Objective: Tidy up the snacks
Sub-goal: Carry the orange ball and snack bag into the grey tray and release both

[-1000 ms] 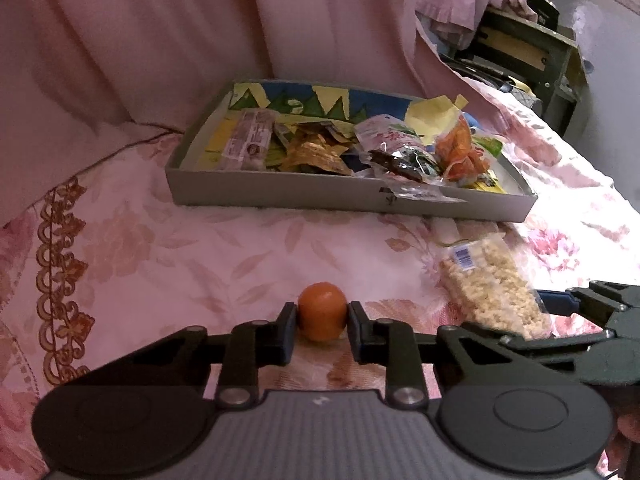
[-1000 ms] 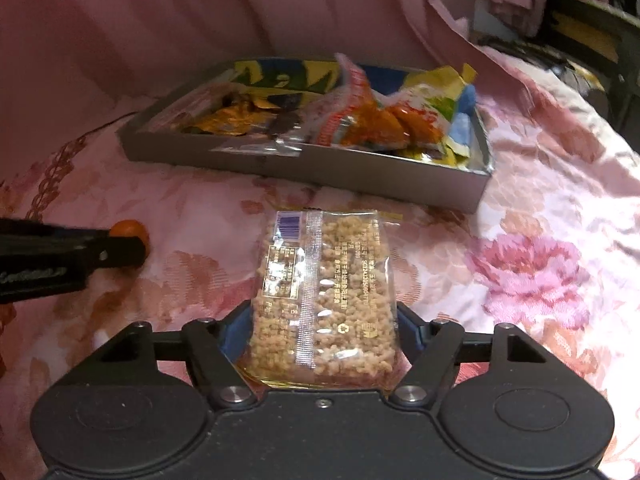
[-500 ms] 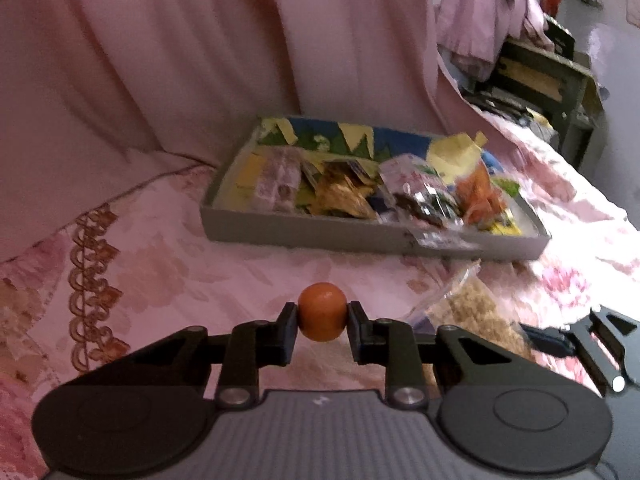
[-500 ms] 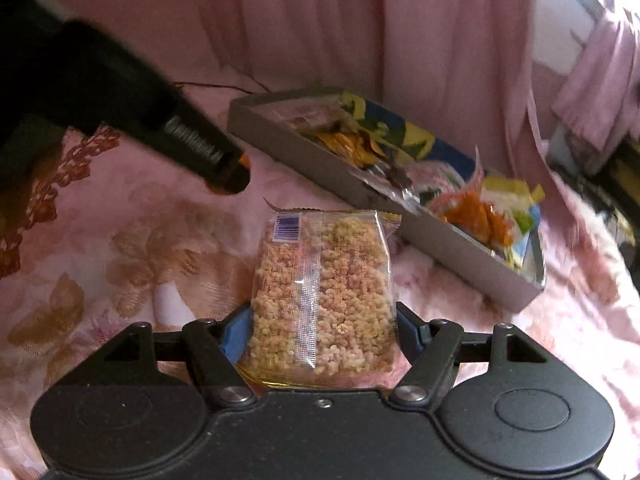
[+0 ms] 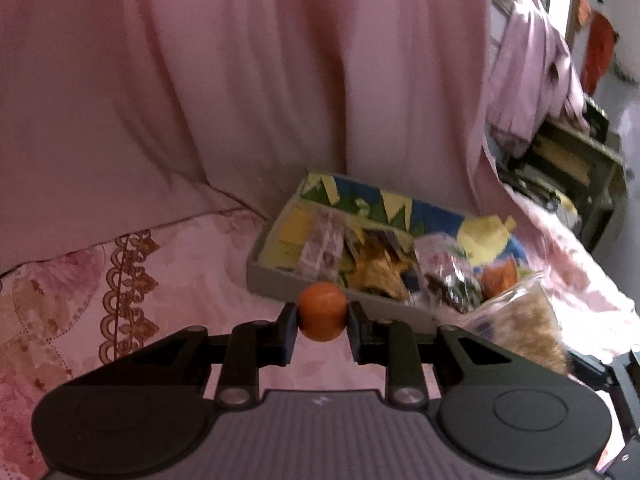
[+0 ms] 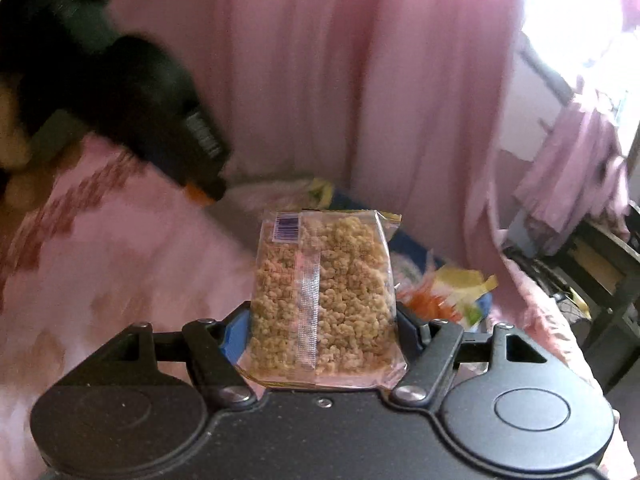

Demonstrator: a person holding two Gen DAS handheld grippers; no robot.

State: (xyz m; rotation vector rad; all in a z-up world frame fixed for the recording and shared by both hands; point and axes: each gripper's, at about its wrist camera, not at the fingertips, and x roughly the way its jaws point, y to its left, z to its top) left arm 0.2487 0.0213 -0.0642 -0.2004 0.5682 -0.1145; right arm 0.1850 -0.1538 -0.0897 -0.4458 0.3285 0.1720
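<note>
- Left gripper [image 5: 322, 315]: jaws narrow, clamped on a small orange ball [image 5: 322, 312], one pad on each side. The ball is carried clear of the bed; a second ago it sat low over the cover, well short of the box, and now it lines up with the box's near wall in the left wrist view.
- Right gripper [image 6: 322, 314]: jaws wide, pressing both long edges of a clear packet of puffed snack [image 6: 324, 296]. The packet stands upright between them, barcode at its top left corner. A second ago it lay over the bed; now it is lifted and its top overlaps the box behind it.
- Bed cover [image 5: 180, 280]: pink floral cloth with a brown lace border at the left. It carries the box; no loose snacks show on the visible stretch.
- Grey box [image 5: 276, 286]: shallow open tray at the far side of the bed against the curtain. Holds assorted wrappers, yellow and gold at its left and middle, orange and clear ones toward its right corner. It appears fairly full, with some room at the left end.
- Pink curtain [image 5: 280, 100]: hangs behind the box.
- Dark furniture [image 5: 572, 168]: far right, beyond the bed edge, blurred.
- Judgement: both items have left the bed and closed on the box, so the carry is mid-way; lowering and release into the box likely remain. The ball could roll once released.
</note>
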